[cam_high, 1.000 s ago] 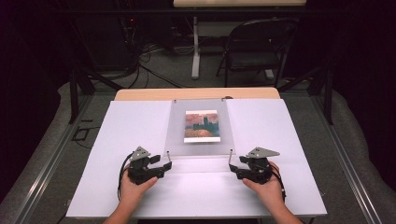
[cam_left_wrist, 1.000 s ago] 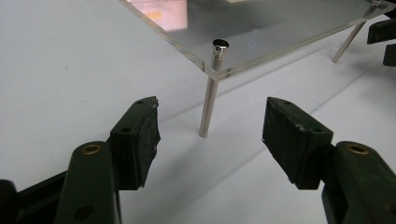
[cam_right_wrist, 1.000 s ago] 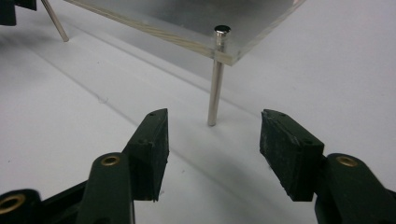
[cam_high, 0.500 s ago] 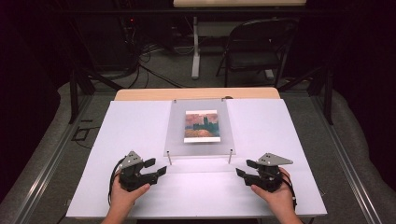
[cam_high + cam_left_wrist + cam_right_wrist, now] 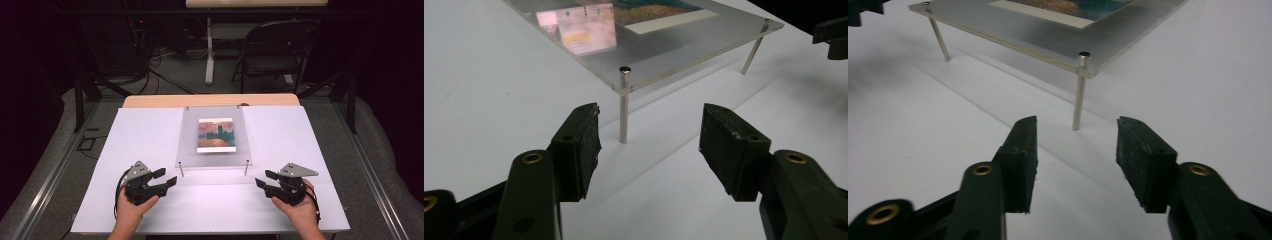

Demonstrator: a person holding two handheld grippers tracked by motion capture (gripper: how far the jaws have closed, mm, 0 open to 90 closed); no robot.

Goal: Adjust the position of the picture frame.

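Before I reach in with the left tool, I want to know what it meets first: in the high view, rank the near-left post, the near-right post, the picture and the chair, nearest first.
From the left tool:
1. Near-left post, just ahead.
2. Near-right post, across to the right.
3. Picture, under the clear sheet's middle.
4. Chair, beyond the table.

Both hands rest low on the near side, palms cupping their tools. The left gripper (image 5: 167, 177) points inward and forward, jaws spread wide — the right gripper (image 5: 263, 180) mirrors it, jaws likewise parted, nothing between them.
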